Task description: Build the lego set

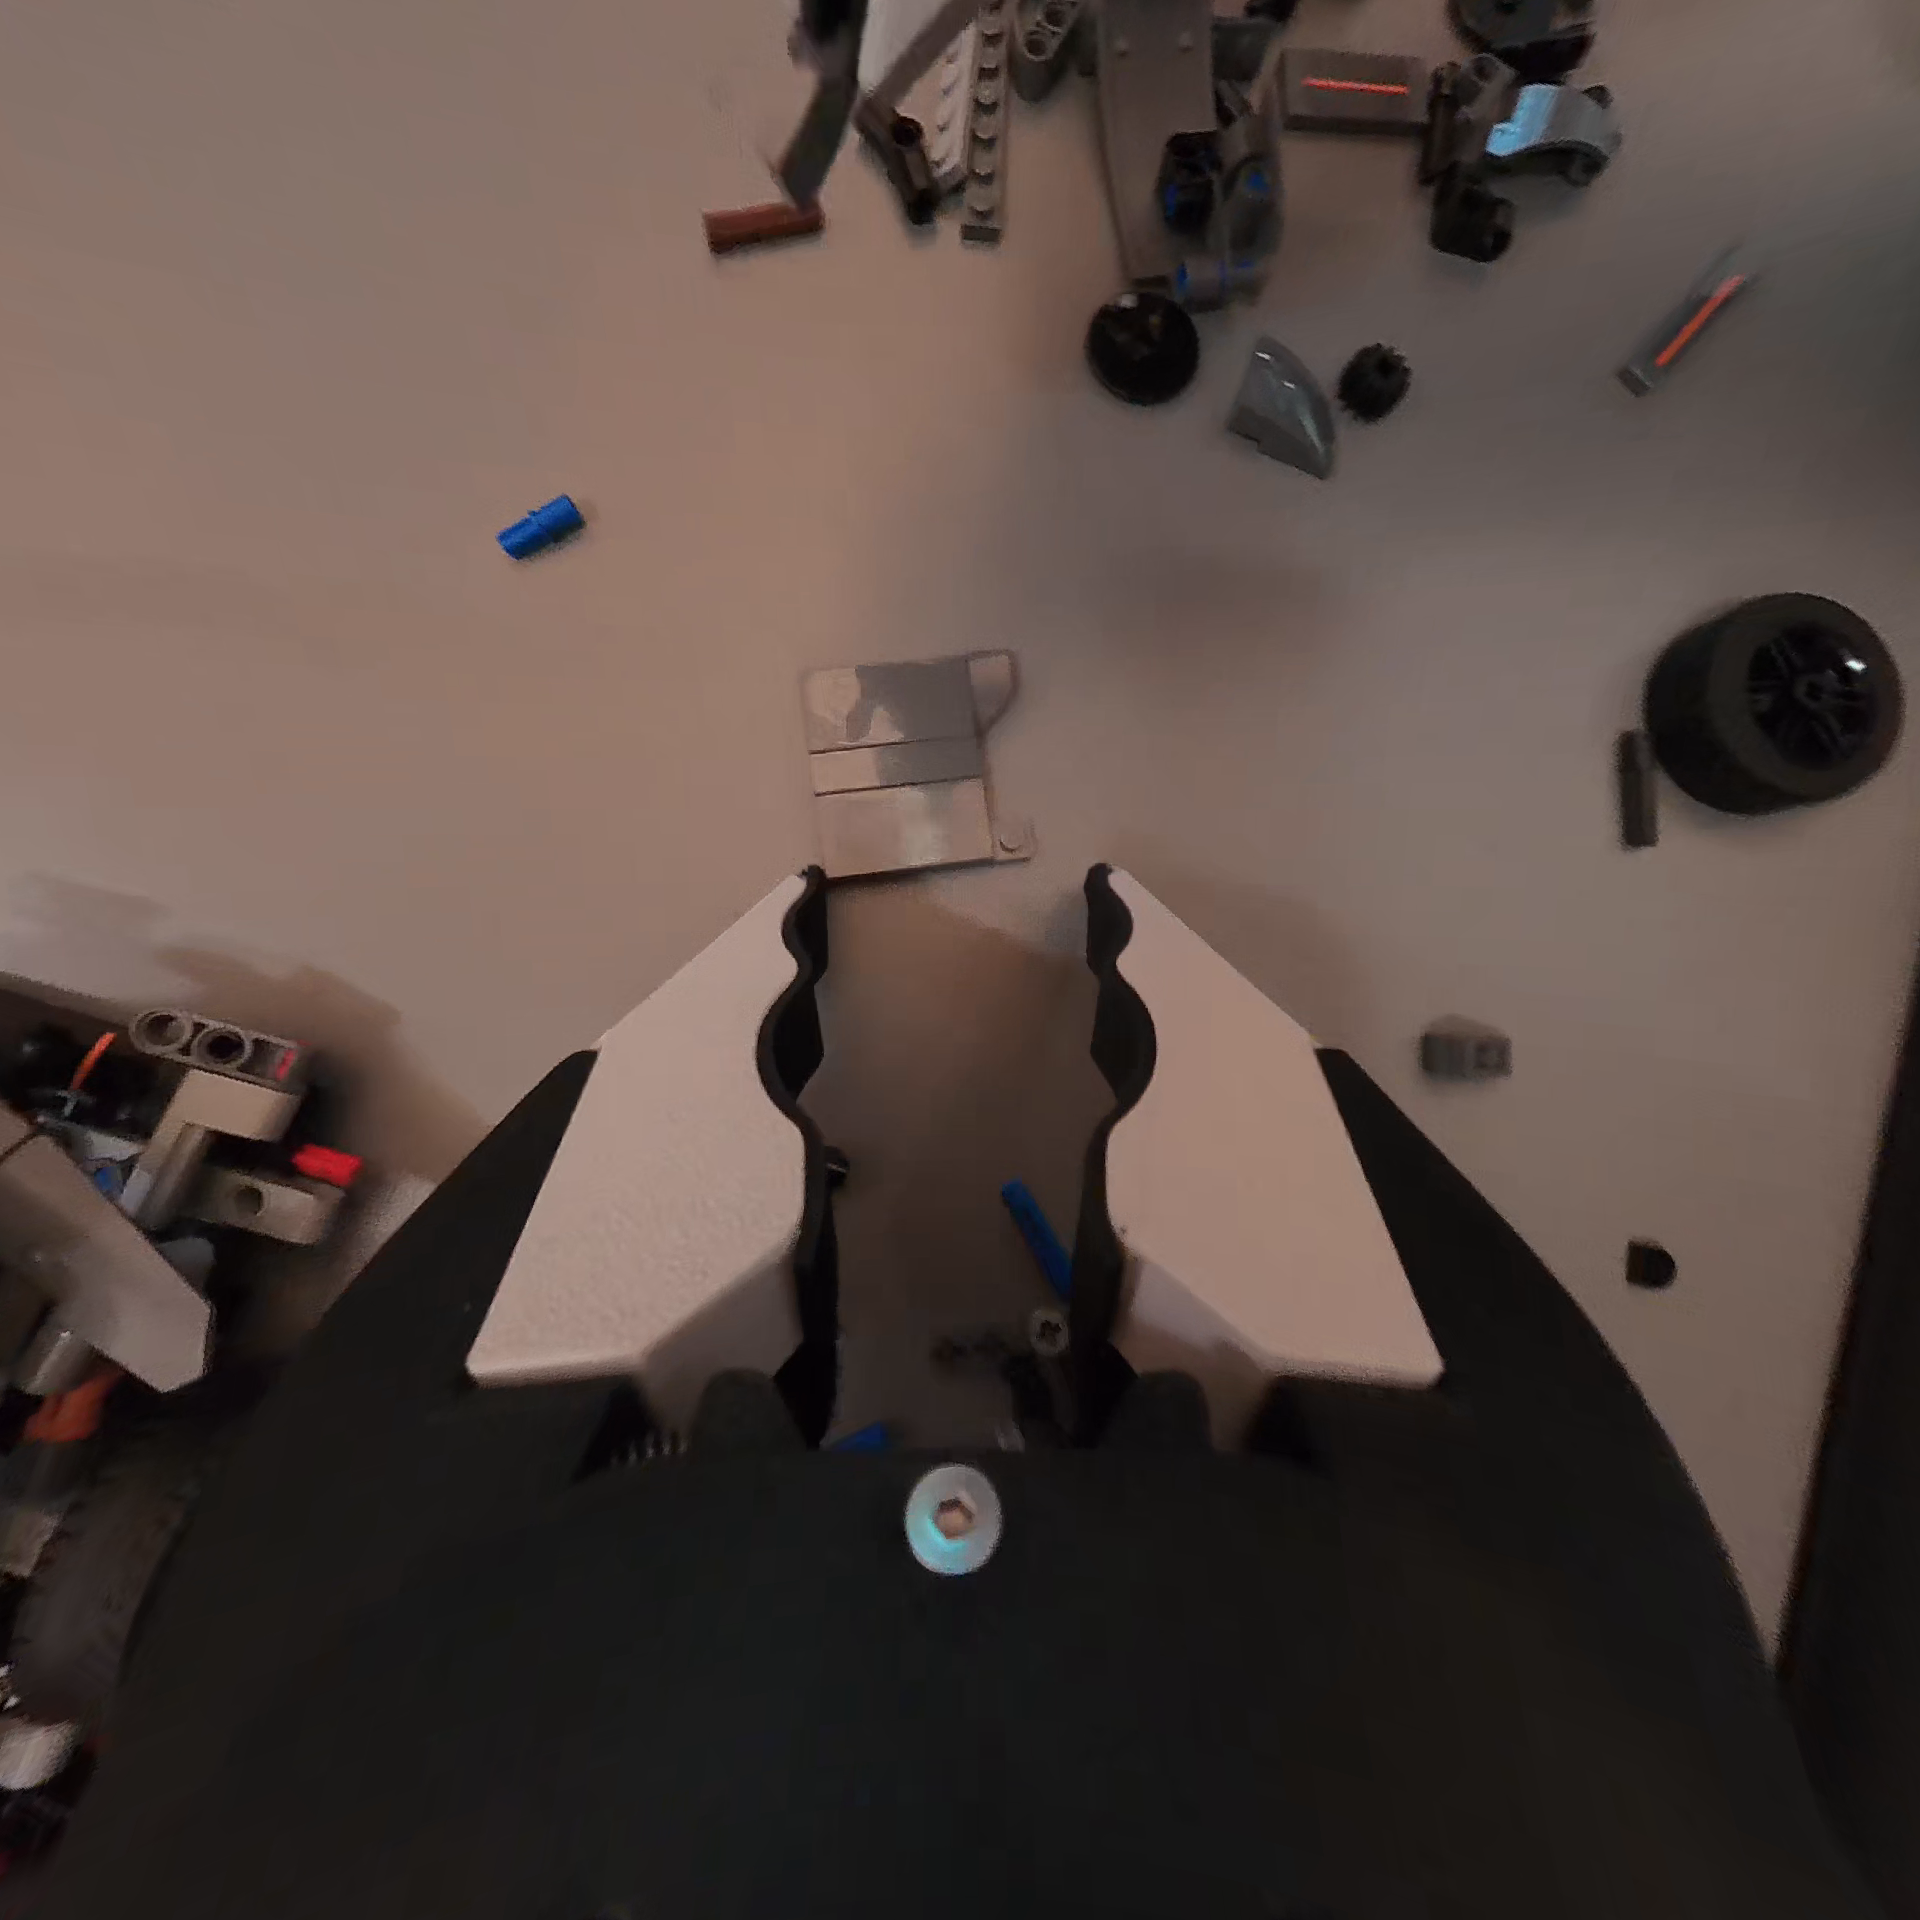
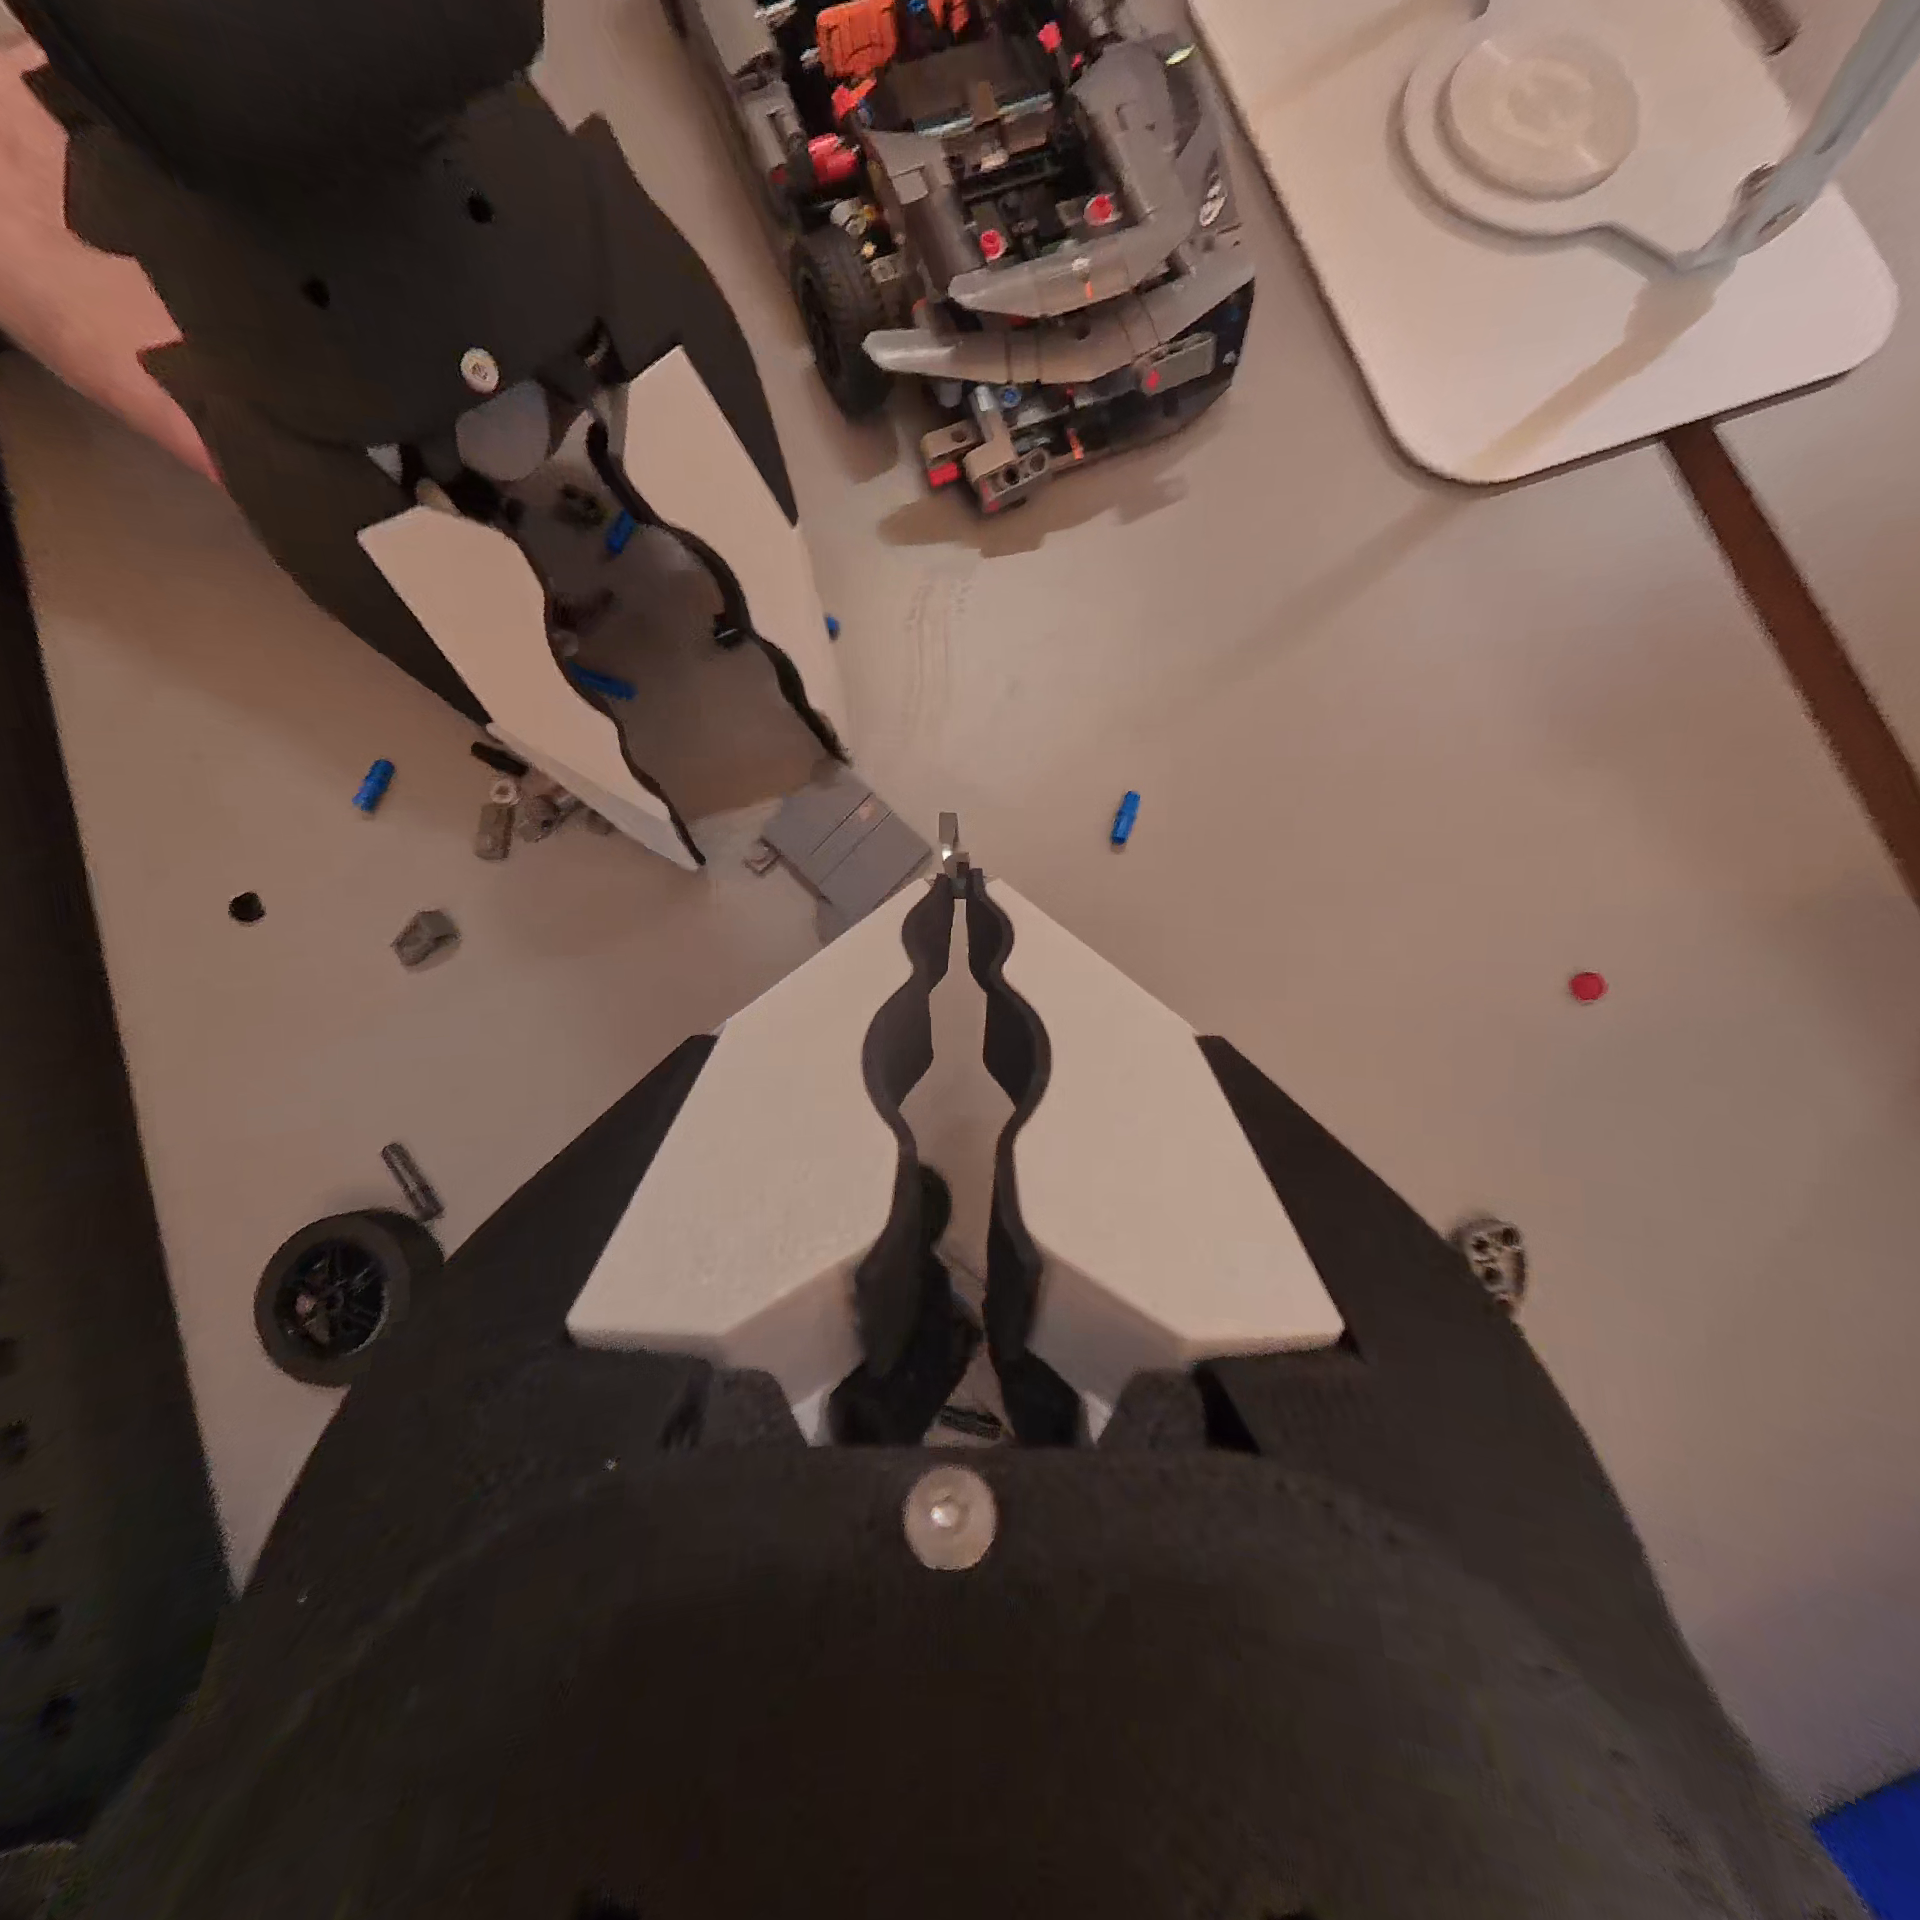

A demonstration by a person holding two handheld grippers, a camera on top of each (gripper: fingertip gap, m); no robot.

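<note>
A flat grey plate assembly (image 1: 904, 764) lies on the white table just beyond my left gripper (image 1: 954, 878), which is open and empty above it. In the right wrist view the same plate (image 2: 847, 847) sits between the open left gripper (image 2: 769, 805) and my right gripper (image 2: 956, 883). The right gripper is shut on a small grey piece (image 2: 949, 840) that sticks out of its tips, right beside the plate's edge. The partly built grey car model (image 2: 1018, 260) stands at the far side of the table; its end shows in the left wrist view (image 1: 177, 1132).
Loose parts lie around: blue pins (image 1: 540, 527) (image 2: 1124, 818), a black wheel (image 1: 1777, 701) (image 2: 327, 1299), a red round stud (image 2: 1587, 986), a small grey brick (image 1: 1465, 1055), and a pile of grey and black pieces (image 1: 1195, 156). A white stand base (image 2: 1558, 260) sits far right. Tip to tip, the grippers are about 10 cm apart.
</note>
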